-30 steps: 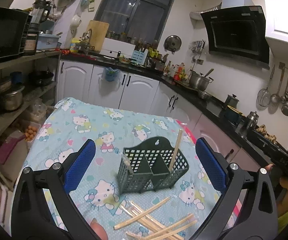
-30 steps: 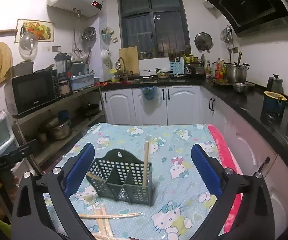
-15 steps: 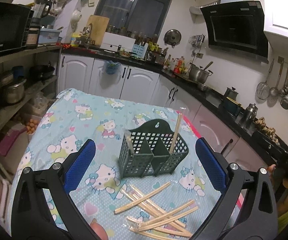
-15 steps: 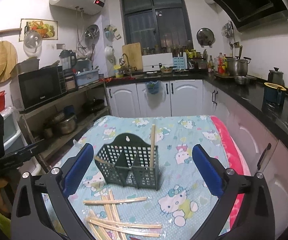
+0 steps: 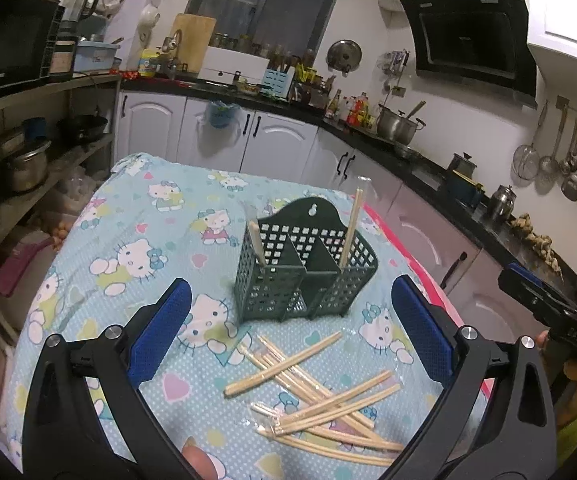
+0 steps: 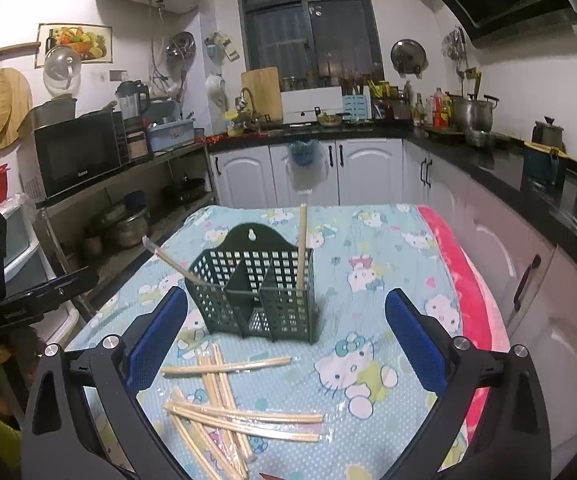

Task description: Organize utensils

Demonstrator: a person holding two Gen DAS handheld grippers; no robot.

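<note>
A dark green slotted utensil holder (image 5: pixel 304 272) (image 6: pixel 254 292) stands on the cartoon-cat tablecloth (image 5: pixel 136 240). One wrapped chopstick pair (image 5: pixel 350 228) (image 6: pixel 301 246) stands upright in its right compartment. Another (image 5: pixel 255 240) (image 6: pixel 172 264) leans out of the left one. Several wrapped chopsticks (image 5: pixel 316 400) (image 6: pixel 224 396) lie scattered in front of the holder. My left gripper (image 5: pixel 288 328) is open and holds nothing, above the pile. My right gripper (image 6: pixel 286 340) is open too and holds nothing, just short of the holder.
The table's right edge shows a red cloth border (image 6: pixel 476 312). White cabinets (image 6: pixel 352 172) and a black counter (image 6: pixel 528 168) run behind and to the right. Shelves with pots (image 5: pixel 20 168) stand on the left. The other handheld device and a hand (image 5: pixel 560 332) sit at the right edge.
Both grippers have pulled back and tilted down, so the holder sits higher in view and more of the chopstick pile shows. Both stay open.
</note>
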